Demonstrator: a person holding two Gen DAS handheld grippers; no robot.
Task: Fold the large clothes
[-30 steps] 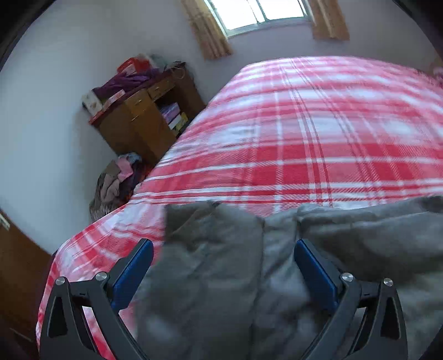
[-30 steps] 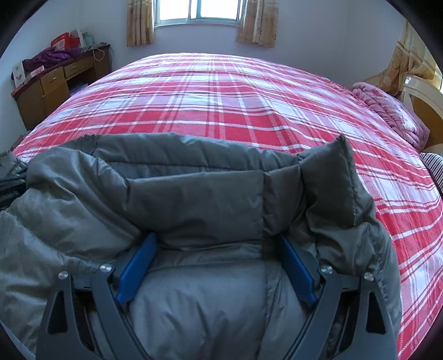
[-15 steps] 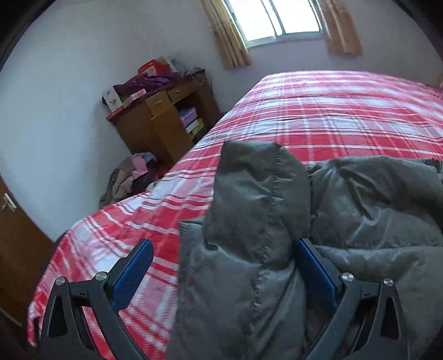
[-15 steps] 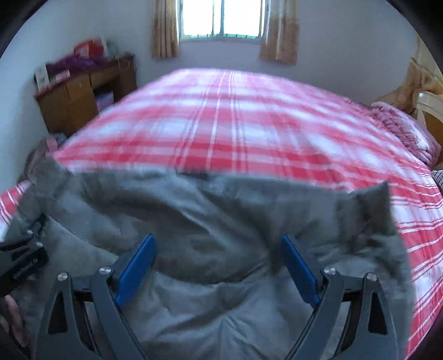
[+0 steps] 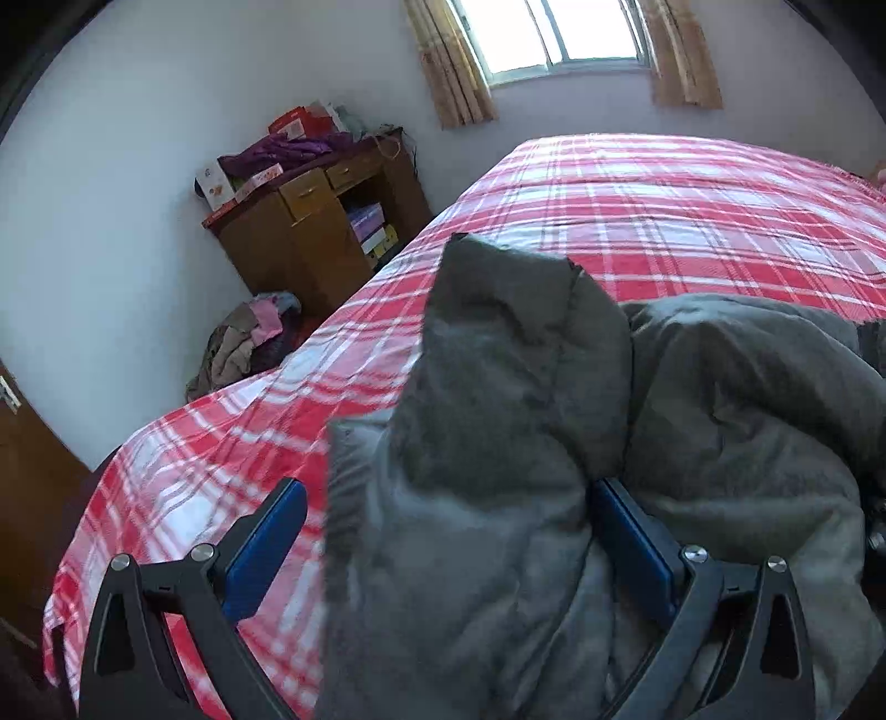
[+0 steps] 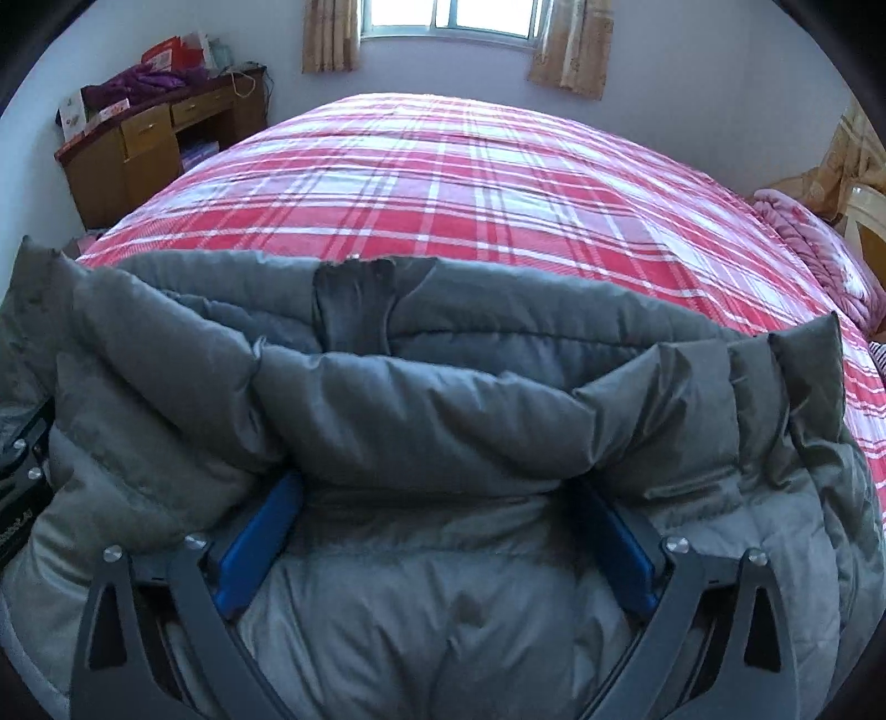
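Note:
A grey padded jacket lies bunched at the near edge of a bed with a red and white plaid cover. My right gripper stands wide open with the jacket's bulk between its blue pads. My left gripper is also wide open; a raised fold of the jacket sits between its fingers, against the right pad, apart from the left one. The left gripper also shows at the left edge of the right wrist view.
A wooden desk with boxes and purple clothes stands by the wall left of the bed. A pile of clothes lies on the floor beside it. A pink blanket lies at the bed's right side. A window is behind.
The jacket's far edge has been lifted and brought over toward me, now bunched in a thick roll. Both grippers have stayed wide open.

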